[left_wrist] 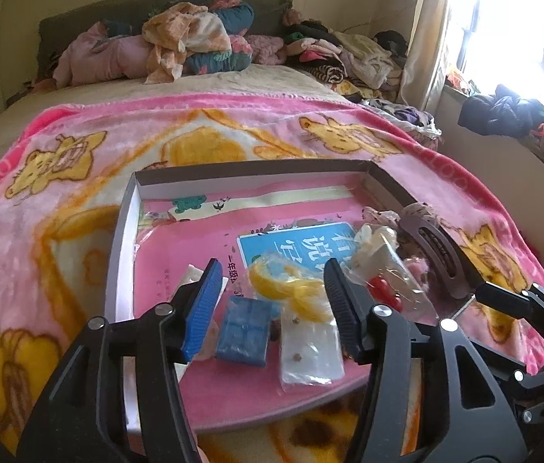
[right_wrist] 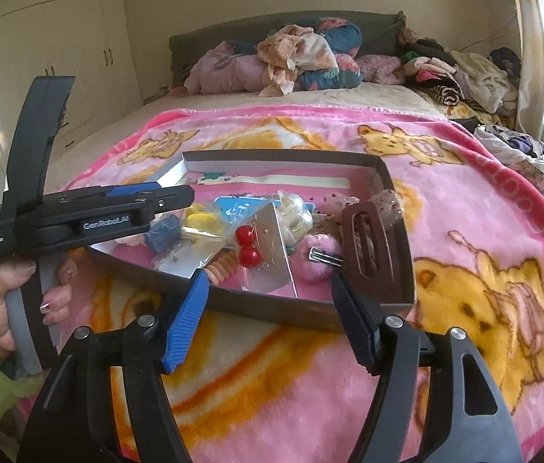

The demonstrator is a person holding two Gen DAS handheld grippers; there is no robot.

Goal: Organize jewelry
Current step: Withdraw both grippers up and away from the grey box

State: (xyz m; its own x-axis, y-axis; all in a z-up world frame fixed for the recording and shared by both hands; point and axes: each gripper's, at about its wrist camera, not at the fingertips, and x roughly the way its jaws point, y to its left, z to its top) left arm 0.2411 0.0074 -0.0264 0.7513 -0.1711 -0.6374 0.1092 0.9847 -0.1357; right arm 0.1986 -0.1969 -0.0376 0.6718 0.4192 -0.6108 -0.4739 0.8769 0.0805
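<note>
Presently, both grippers stand empty with jaws apart: the left gripper at lower centre over the tray, the right gripper before its near wall. Jewelry packets, red earrings among them, lie mid-frame. Likely next: choosing and pinching one packet.

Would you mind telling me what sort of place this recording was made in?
Almost certainly a home bedroom: a bed with a pink cartoon blanket, heaped clothes by the headboard, and a built-in wardrobe.
</note>
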